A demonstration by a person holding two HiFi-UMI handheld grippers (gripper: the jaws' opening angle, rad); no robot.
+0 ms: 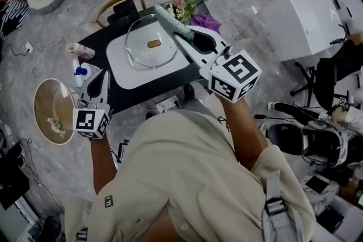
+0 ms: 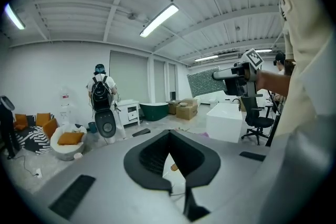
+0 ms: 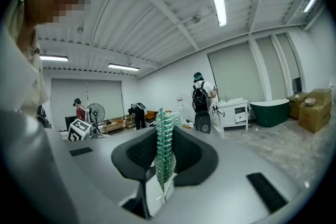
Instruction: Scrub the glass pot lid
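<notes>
The glass pot lid (image 1: 146, 42), clear with a brown knob, lies flat on a white tray (image 1: 122, 71) on the black table (image 1: 142, 93). My right gripper (image 1: 184, 37) hovers over the tray's far right corner, shut on a green scrubbing pad (image 1: 172, 19) that sticks out past the lid's right rim. In the right gripper view the scrubbing pad (image 3: 164, 147) stands edge-on between the jaws of my right gripper (image 3: 165, 139). My left gripper (image 1: 101, 77) is at the table's left edge, shut and holding nothing. The left gripper view shows only my left gripper (image 2: 169, 136) and the room.
Two small bottles (image 1: 81, 59) stand on the table's left end. A round wooden stool (image 1: 54, 110) sits left of the table. Flowers (image 1: 181, 4) and a purple cloth (image 1: 205, 22) lie at the far edge. A white box (image 1: 306, 22) stands at right.
</notes>
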